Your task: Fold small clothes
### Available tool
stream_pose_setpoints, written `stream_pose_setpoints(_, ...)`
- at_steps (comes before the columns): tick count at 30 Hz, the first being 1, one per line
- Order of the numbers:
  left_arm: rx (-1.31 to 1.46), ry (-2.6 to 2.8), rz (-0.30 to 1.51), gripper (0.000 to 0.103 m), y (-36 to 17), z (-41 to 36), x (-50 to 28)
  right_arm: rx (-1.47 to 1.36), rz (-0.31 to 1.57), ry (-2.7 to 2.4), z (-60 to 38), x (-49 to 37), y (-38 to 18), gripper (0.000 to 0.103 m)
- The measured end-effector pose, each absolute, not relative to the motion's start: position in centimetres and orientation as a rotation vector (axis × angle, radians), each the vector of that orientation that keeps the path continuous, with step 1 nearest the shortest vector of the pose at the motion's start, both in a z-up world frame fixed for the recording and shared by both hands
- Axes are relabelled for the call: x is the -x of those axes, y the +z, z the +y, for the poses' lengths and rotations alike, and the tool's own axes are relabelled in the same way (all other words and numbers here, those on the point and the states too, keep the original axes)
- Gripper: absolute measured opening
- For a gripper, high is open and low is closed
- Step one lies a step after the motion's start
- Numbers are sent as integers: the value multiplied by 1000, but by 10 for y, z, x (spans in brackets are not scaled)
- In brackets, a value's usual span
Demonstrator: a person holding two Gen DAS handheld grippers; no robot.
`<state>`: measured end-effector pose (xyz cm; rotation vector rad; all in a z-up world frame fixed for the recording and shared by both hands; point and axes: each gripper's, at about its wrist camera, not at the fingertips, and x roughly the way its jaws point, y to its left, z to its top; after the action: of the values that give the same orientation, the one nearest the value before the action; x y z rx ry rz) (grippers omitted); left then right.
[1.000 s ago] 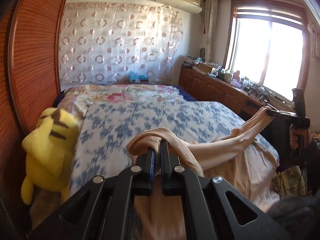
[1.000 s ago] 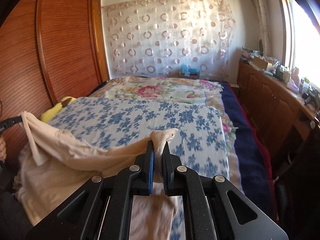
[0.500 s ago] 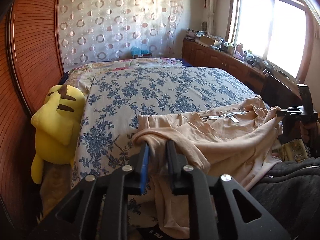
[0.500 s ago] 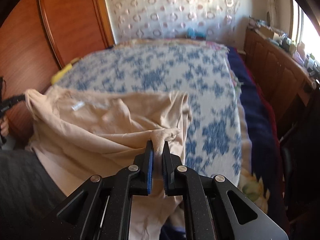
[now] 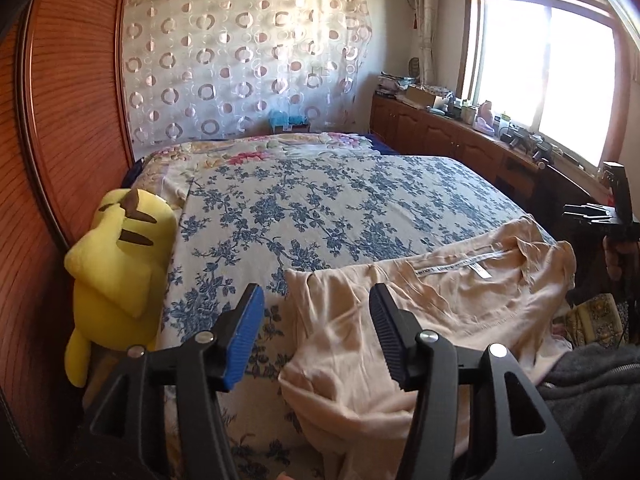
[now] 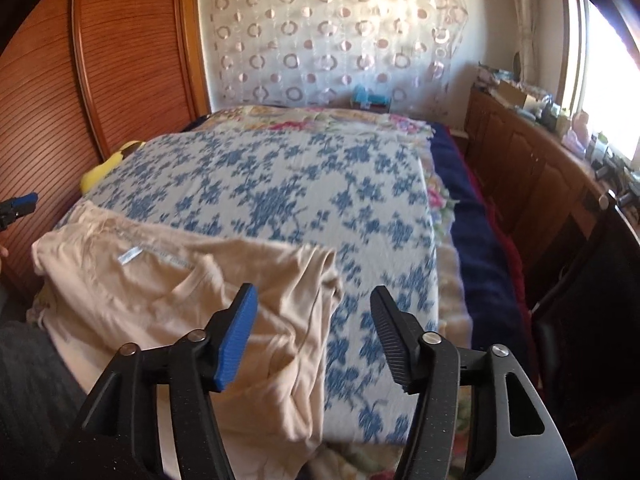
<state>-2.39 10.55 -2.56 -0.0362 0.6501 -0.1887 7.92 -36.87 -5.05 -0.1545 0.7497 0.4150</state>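
Note:
A peach-coloured top (image 5: 432, 304) lies spread on the near edge of the bed, its neck label facing up; the same top (image 6: 160, 296) fills the lower left of the right wrist view. My left gripper (image 5: 316, 336) hovers over the garment's left corner with its jaws opening and nothing pinched between the pads. My right gripper (image 6: 314, 336) hangs over the garment's right edge, jaws also opening, cloth lying loose below them. The right gripper (image 5: 592, 216) also shows at the far right of the left wrist view.
The bed carries a blue floral cover (image 5: 340, 208) and a navy blanket (image 6: 476, 248) along its right side. A yellow plush toy (image 5: 120, 264) leans against the wooden wardrobe (image 5: 68, 120). A low cabinet (image 6: 528, 168) under the window holds several small items.
Both grippers lowered the peach top onto the bed and let go of it; their jaws went from shut on the cloth to wide apart. The garment now lies flat.

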Motion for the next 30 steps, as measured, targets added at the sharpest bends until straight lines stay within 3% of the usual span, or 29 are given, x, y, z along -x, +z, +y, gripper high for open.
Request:
stream_pose_setpoints(13,81,-165,811,54,-72,109,-56,109,840,433,-344,-149,-98,69)
stream_pose_setpoints(23,143,-229,862,54,-88,105,-67,109,905,446,-343,-160,-116,69)
stream_pose_setpoints(30,97,-304,884,31,-97,94,-71,131,916,460,-337,-160,-121,67)
